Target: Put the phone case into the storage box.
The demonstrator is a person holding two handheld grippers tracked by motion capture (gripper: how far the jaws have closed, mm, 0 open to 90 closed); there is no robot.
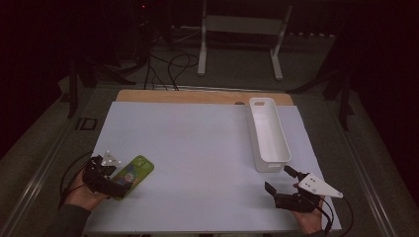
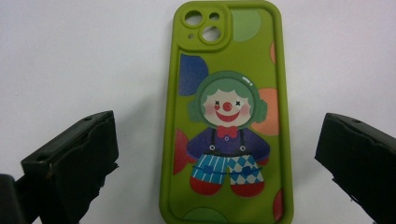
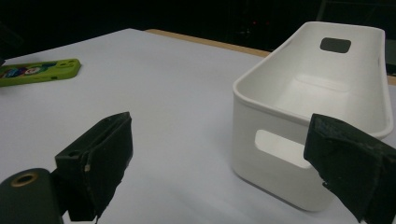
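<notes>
Jaws of the left gripper [image 2: 219, 154] gape wide around the green clown phone case [image 2: 228, 112] near the table's [image 1: 197, 148] front-left corner, not gripping; right gripper [image 3: 224, 163] wide open, empty, beside the white bin [image 3: 317, 107]

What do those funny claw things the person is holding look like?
Each gripper, left and right, is black with two chunky jaws, a grey three-cornered plate with small holes on top and a dark cable trailing behind. The person wears a dark grey sleeve.

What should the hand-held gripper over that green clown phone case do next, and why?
Probably close the left hand-held gripper on the green phone case. Its jaws stand open, one on each side of the case with gaps between, and the case lies flat on the white table, so it is framed but not yet gripped. The white bin sits empty across the table.
</notes>
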